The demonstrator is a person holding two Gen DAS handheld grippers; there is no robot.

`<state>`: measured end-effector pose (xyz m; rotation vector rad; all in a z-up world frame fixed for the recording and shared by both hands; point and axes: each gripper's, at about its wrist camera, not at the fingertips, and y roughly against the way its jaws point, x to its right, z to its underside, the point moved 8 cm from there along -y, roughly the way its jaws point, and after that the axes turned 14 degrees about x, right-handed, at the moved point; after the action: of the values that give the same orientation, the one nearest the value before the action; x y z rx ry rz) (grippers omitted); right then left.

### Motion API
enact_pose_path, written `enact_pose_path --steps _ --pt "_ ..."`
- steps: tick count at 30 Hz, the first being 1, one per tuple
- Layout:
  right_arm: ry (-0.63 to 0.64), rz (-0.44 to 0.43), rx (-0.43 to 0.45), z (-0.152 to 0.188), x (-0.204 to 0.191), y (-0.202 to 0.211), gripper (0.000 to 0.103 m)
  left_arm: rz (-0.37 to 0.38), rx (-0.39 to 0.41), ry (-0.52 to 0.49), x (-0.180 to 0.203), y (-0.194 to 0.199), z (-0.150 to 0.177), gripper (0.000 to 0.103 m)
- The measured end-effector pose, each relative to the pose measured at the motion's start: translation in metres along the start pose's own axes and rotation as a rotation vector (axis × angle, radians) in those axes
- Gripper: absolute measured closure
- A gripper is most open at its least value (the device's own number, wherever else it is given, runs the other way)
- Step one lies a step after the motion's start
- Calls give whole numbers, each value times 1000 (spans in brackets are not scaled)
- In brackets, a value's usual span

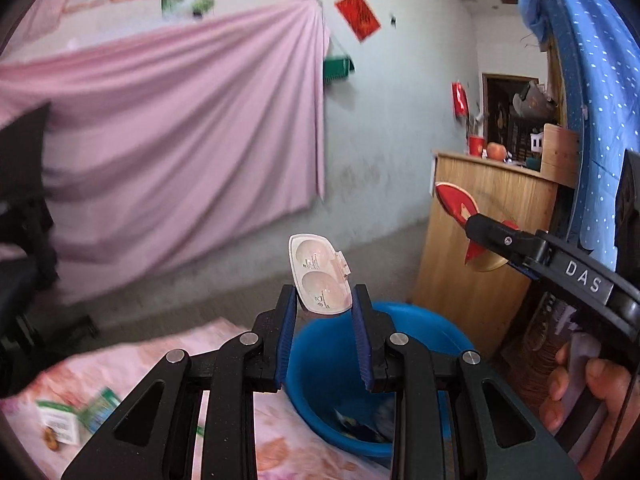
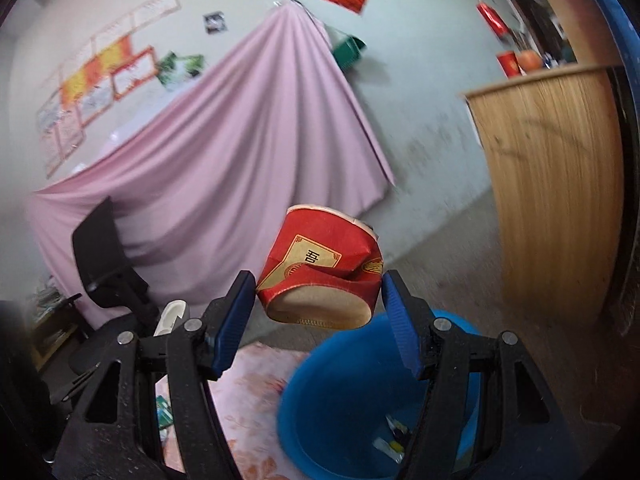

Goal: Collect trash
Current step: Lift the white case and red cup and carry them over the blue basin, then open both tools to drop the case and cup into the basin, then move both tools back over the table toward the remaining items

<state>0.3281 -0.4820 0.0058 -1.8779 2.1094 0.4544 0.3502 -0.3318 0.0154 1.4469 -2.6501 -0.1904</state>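
One clear plastic lid clamped in the left gripper, one crushed red cup clamped in the right gripper, one blue bin at 6 o'clock below both.

The crushed paper cup is red with gold ornament and a cream label bearing a dark character, and the plastic blister tray is clear with a pinkish-white tint. The basin is bright blue, and the desk wears a pale pink cloth with orange flowers. Each claw is black with ribbed dark-blue pads.
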Motion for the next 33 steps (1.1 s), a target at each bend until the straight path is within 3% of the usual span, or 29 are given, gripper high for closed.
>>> enact_pose_path --steps 6,11,13,15,23,28,33 --pt "-6 24 -156 29 13 -22 17 34 -146 57 7 -29 10 80" --pt "-41 29 -212 44 20 -31 17 79 -294 141 7 -40 27 79" --pt "-63 13 -233 49 19 -35 16 75 -343 186 3 -40 33 76" --pt "-66 14 -244 51 18 -38 16 65 -360 230 -2 -41 31 65" --pt "-46 -19 -242 51 1 -40 12 -11 -290 252 -31 -14 16 61" --pt "48 -60 -177 41 -29 -29 0 -137 -120 234 -69 28 -7 38" --pt "119 -156 -52 27 -72 -10 0 -253 31 232 -107 77 -29 7"
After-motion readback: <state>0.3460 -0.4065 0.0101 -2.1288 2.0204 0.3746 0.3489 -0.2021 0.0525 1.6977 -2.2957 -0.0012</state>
